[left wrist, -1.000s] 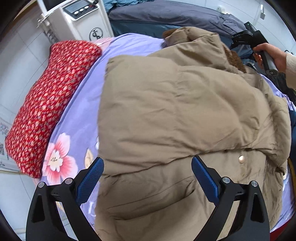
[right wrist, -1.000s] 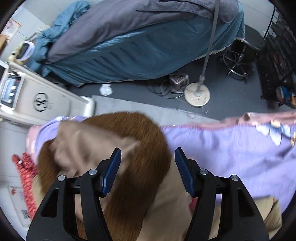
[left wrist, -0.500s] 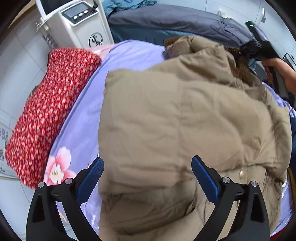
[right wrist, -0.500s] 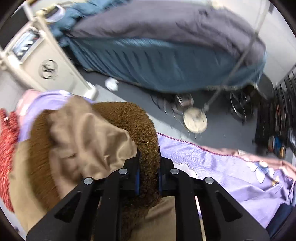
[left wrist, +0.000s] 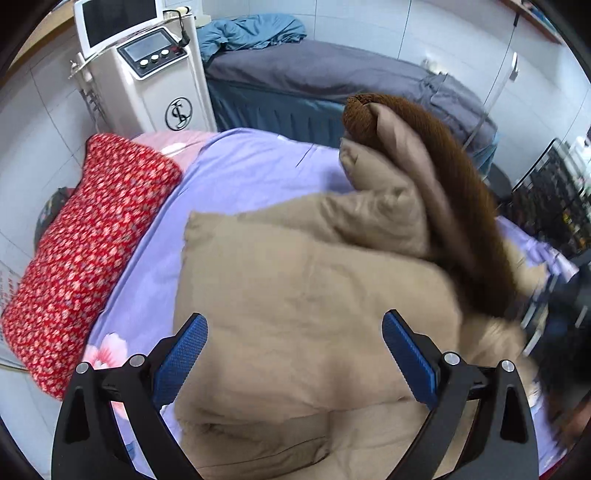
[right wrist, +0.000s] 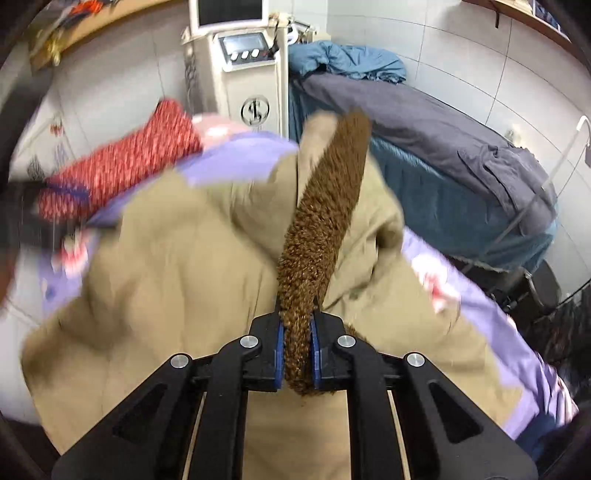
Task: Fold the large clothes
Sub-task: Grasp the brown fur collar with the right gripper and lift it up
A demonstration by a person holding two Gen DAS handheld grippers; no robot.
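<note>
change: right gripper (right wrist: pixel 297 354) jaws, open a second ago, now clamp the coat's (left wrist: pixel 314 314) fur trim (right wrist: pixel 321 236) and have pulled it up and across | left gripper (left wrist: pixel 293 363) jaws wide, empty, above coat | coat on bed (left wrist: pixel 236 173) | room: bare sheet left of coat up to red pillow (left wrist: pixel 92 243)

White tiled walls (left wrist: pixel 369 22), a grey-covered bed (left wrist: pixel 332 70), a white machine (left wrist: pixel 155 81).
</note>
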